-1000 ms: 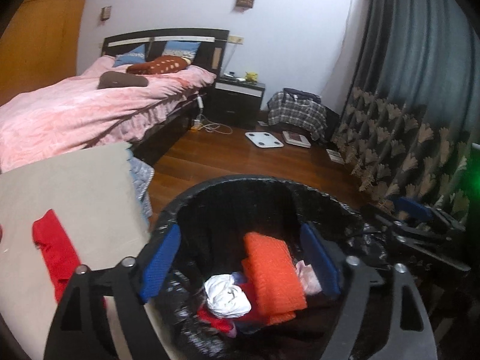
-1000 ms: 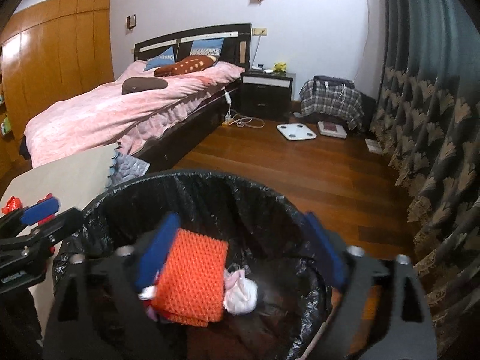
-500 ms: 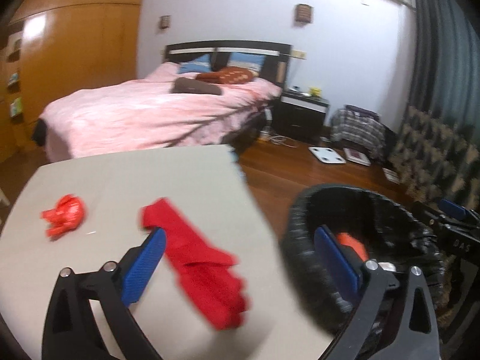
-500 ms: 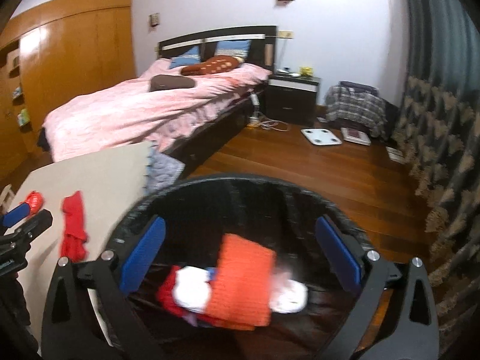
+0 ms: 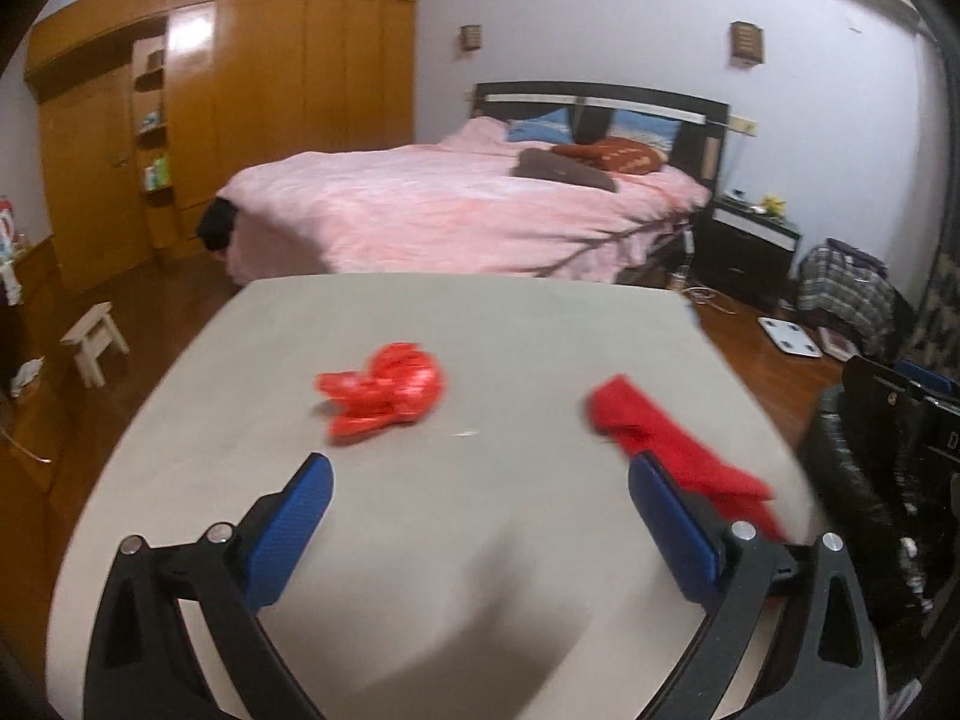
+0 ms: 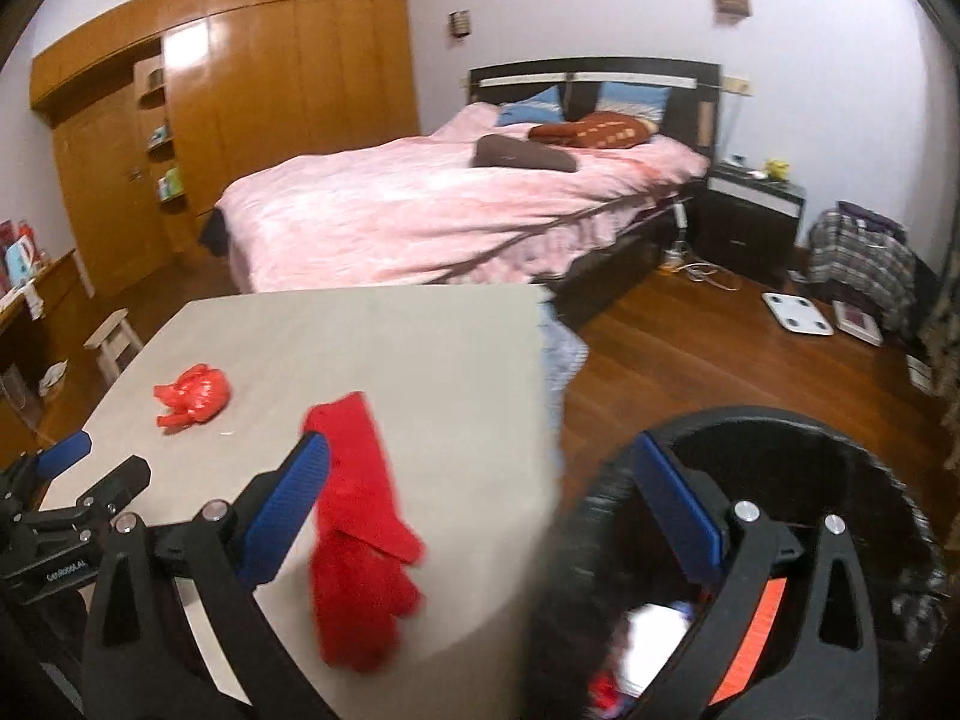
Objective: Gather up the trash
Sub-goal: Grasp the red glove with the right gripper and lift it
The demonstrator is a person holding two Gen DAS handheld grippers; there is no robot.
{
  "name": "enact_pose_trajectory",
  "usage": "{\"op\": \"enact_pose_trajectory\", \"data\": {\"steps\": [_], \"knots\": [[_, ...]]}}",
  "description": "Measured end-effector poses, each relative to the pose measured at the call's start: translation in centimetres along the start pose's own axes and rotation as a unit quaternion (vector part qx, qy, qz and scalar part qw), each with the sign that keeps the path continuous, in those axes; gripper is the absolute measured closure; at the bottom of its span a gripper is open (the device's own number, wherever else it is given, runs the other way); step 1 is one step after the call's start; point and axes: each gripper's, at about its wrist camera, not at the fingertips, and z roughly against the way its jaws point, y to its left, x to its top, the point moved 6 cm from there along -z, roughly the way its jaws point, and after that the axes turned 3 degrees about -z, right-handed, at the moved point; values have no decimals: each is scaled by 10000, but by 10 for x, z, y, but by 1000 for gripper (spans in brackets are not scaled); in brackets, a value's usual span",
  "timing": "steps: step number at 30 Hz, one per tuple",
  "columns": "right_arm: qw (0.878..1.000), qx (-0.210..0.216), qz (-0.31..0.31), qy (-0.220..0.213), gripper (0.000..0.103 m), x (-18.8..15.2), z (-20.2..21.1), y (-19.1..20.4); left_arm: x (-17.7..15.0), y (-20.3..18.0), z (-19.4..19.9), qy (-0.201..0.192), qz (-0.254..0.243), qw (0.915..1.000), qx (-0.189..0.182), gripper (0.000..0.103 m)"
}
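Bed (image 5: 456, 210) beyond table (image 5: 420, 540) (stool (image 5: 96, 339) left)

The room was a bedroom with pale walls (image 5: 600, 12) and a dark wooden floor (image 6: 690, 360). A bed (image 5: 456, 210) under a pink cover stood against a dark headboard (image 6: 594, 75), a black nightstand (image 6: 753, 222) just beside it. Orange-brown wardrobes (image 5: 252, 90) lined the left wall. A small white stool (image 5: 96, 342) stood on the floor near the beige counter (image 5: 420, 540).
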Motion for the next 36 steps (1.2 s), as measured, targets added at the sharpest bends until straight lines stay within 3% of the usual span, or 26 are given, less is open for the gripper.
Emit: {"op": "enact_pose_trajectory", "data": {"steps": [9,18,26,31,33,36], "knots": [[9973,289,326,591,6,-16,-67,58,-12,46,-18,147,170,9992,334,6],[9931,191,464,1055,9,-40,-99,69,-25,53,-30,307,224,9986,357,6],[9868,273,609,1476,42,-56,-112,76,-27,53,-33,363,242,9984,351,6],[9859,428,683,1464,77,-60,-109,83,-27,51,-33,378,236,9984,336,6],[9862,463,698,1430,96,-61,-107,85,-27,50,-33,382,237,9985,328,7],[9870,604,608,1359,97,-58,-105,86,-26,48,-35,395,220,9986,284,7]]}}
